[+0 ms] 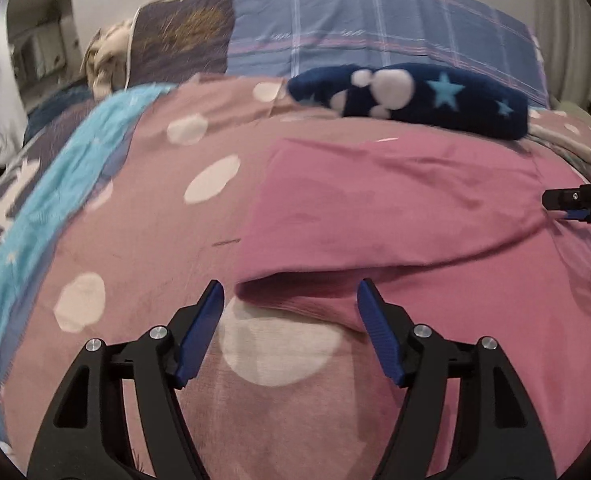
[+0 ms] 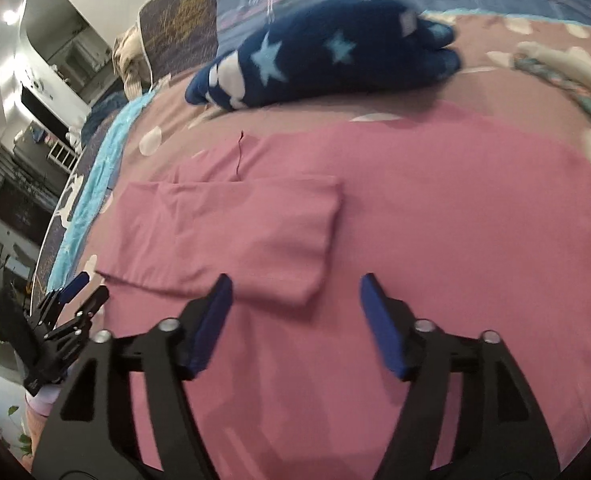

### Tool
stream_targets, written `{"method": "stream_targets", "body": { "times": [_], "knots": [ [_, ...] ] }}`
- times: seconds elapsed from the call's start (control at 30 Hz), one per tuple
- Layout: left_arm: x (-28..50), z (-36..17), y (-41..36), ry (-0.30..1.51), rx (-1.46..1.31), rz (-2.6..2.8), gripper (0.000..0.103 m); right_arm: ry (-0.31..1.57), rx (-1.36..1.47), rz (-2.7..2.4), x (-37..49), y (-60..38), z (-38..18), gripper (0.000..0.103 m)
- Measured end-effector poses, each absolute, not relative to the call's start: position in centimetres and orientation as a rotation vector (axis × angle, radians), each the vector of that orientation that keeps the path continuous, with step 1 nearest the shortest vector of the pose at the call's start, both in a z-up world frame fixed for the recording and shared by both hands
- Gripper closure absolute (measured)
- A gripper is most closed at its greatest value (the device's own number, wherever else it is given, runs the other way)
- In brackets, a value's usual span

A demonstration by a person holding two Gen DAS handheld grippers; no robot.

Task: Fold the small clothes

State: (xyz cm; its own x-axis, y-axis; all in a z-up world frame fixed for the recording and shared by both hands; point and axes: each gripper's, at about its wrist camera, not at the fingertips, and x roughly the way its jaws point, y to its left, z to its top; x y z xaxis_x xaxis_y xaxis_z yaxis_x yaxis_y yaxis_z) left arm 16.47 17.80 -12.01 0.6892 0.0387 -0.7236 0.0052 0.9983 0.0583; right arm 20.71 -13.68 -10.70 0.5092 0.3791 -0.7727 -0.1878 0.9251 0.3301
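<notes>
A pink garment [image 1: 415,208] lies spread on the bed, one part folded over itself [image 2: 223,232]. My left gripper [image 1: 289,294] is open and empty, its blue pads just in front of the garment's near folded edge. My right gripper [image 2: 295,288] is open and empty above the garment, at the folded flap's near corner. The right gripper also shows at the right edge of the left wrist view [image 1: 567,202]. The left gripper shows at the lower left of the right wrist view [image 2: 83,288].
The bed cover [image 1: 143,240] is mauve with white dots. A dark blue plush piece with stars [image 1: 411,92] lies beyond the garment. A turquoise cloth [image 1: 63,184] runs along the left. Plaid pillows [image 1: 375,28] sit at the head. Pale clothes [image 2: 567,68] lie at right.
</notes>
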Motion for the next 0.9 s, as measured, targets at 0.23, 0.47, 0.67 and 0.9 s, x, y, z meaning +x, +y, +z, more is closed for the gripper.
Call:
{"method": "stream_targets", "body": {
  "times": [0.23, 0.47, 0.67, 0.9],
  "knots": [
    [17.3, -13.1, 18.1, 0.857, 0.026, 0.031, 0.026, 0.899, 0.179, 0.377, 20.5, -10.8, -8.8, 0.099],
    [16.8, -12.9, 16.6, 0.822, 0.116, 0.065, 0.025, 0.707, 0.251, 0.208, 15.8, -19.2, -0.8, 0.099],
    [16.5, -12.7, 15.6, 0.804, 0.173, 0.065, 0.025, 0.862, 0.335, 0.132, 16.5, -24.7, -6.2, 0.098],
    [16.3, -12.8, 15.4, 0.801, 0.176, 0.047, 0.025, 0.948, 0.351, 0.090, 15.6, -25.8, -8.9, 0.087]
  ]
}}
